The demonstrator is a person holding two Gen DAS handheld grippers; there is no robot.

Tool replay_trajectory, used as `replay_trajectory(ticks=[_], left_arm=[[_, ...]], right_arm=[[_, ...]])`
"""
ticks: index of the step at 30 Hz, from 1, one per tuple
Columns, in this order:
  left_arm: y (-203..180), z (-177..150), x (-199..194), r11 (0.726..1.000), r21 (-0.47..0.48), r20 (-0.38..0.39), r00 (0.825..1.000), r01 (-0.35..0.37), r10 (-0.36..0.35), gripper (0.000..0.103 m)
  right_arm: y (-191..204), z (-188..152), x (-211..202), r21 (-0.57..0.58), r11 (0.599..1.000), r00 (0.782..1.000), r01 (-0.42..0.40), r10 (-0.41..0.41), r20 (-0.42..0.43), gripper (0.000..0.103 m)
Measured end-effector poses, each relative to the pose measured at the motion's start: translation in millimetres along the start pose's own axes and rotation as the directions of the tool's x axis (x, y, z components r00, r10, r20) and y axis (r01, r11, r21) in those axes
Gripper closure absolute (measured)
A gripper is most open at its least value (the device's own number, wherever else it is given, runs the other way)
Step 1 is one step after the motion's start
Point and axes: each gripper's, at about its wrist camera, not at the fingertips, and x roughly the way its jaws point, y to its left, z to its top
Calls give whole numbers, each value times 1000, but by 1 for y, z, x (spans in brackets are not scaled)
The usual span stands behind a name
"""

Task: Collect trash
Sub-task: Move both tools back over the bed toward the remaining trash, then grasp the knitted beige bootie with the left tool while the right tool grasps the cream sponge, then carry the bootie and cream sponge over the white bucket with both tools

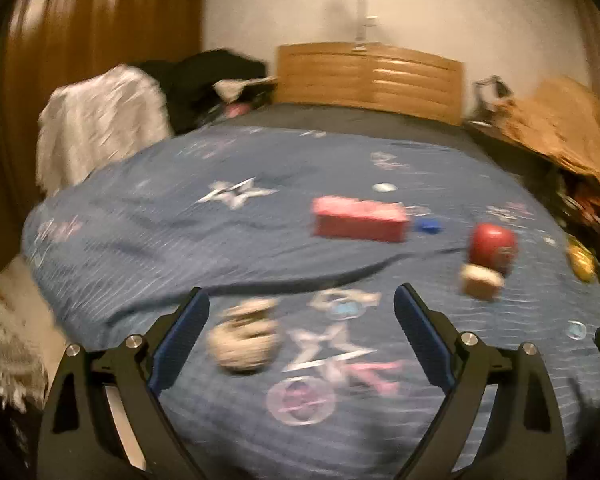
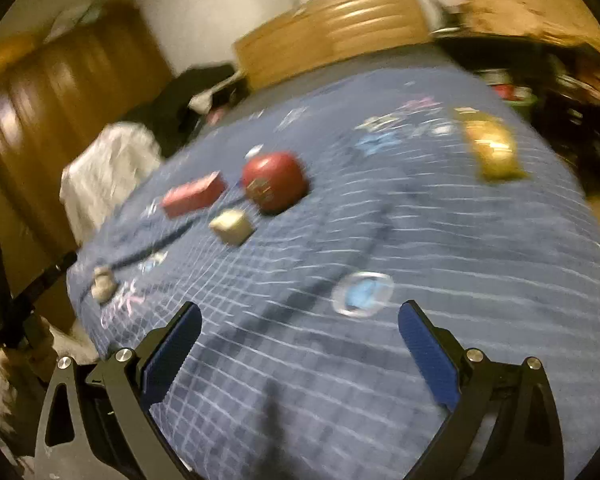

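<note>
blue bedspread (image 1: 180,240) holds scattered trash — both tongs gape empty.

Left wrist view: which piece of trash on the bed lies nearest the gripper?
The crumpled beige wad, just ahead of the left finger; the pink box and red can lie farther up the bed.

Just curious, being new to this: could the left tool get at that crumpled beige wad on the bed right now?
Probably yes. The left tool is open and empty, and the crumpled wad lies uncovered on the blue bedspread between its fingers.
</note>
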Motion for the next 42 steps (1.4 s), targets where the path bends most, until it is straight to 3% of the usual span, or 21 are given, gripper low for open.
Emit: replay_trajectory(ticks=[3,7,12,19,20,21,22,24,31,38,42], left_arm=[[28,-7,13,999,-41,-44,999,6,-8,12],[44,-18,30,996,-40,-110,990,80,-84,11],[49,-25,51,993,-41,-144,982,115,-120,11],[43,-23,74,987,-44,-164,974,154,-159,13],[43,-24,78,986,-48,-170,972,158,-164,22],[43,-26,83,985,-58,-187,967,164,-172,43],[44,-28,87,984,-69,-210,962,163,-174,53],[45,-29,85,981,-78,-201,961,175,-188,62],[29,-20,52,973,-56,-143,963,223,-229,63],[-32,-10,23,956,20,-145,947,292,-286,63],[-74,-9,9,953,84,-134,951,290,-277,63]], right_arm=[[29,18,41,-101,995,998,-16,9,-62,5],[68,45,93,-268,961,989,-67,28,-147,5],[80,73,144,-344,932,974,-113,35,-223,5],[88,85,181,-372,914,958,-161,54,-280,27],[91,86,185,-385,907,956,-172,59,-288,43],[92,83,187,-394,902,955,-174,57,-290,55],[95,82,187,-408,899,958,-162,43,-285,66],[99,80,177,-424,894,967,-147,40,-252,68],[93,63,90,-339,939,994,-59,24,-105,69],[74,18,-2,-163,985,998,64,-64,8,69],[69,-6,-28,-93,991,995,96,-93,42,69]])
